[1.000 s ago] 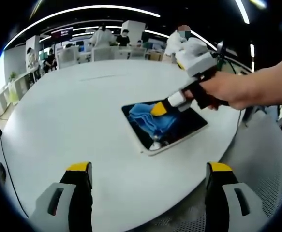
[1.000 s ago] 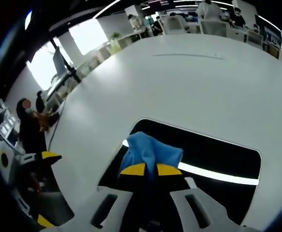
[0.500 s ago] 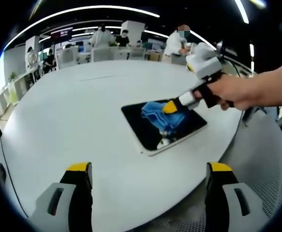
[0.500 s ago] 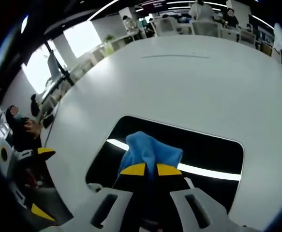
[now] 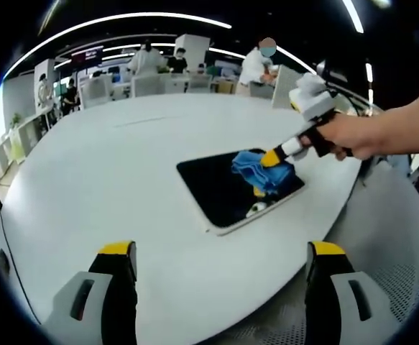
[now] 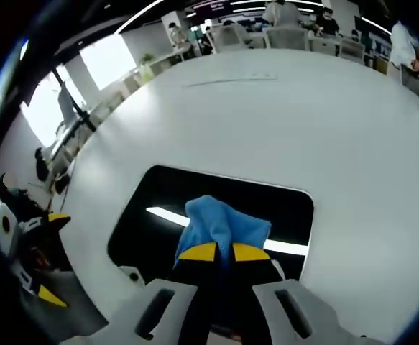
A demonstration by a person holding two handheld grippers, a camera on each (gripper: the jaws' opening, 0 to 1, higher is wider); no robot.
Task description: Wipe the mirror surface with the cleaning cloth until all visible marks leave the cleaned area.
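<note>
A dark rectangular mirror [image 5: 223,190] with a pale frame lies flat on the round white table [image 5: 108,172]. In the left gripper view my right gripper [image 5: 272,158], held by a hand, presses a blue cleaning cloth [image 5: 256,171] onto the mirror's right end. Seen from the right gripper view, the right gripper [image 6: 224,252] is shut on the blue cloth [image 6: 223,224], which rests on the mirror [image 6: 195,205]. My left gripper [image 5: 220,251] hovers open near the table's near edge, nothing between its yellow-tipped jaws. It also appears at the left in the right gripper view as the left gripper [image 6: 40,255].
Desks, chairs and several people [image 5: 256,65] stand beyond the table's far side. A person's forearm [image 5: 403,126] reaches in from the right. A perforated grey surface [image 5: 381,244] lies beyond the table's right edge. Bright windows [image 6: 105,61] are at the far left.
The right gripper has dragged the cloth across the mirror from its left part to its right end. The left gripper has stayed still.
</note>
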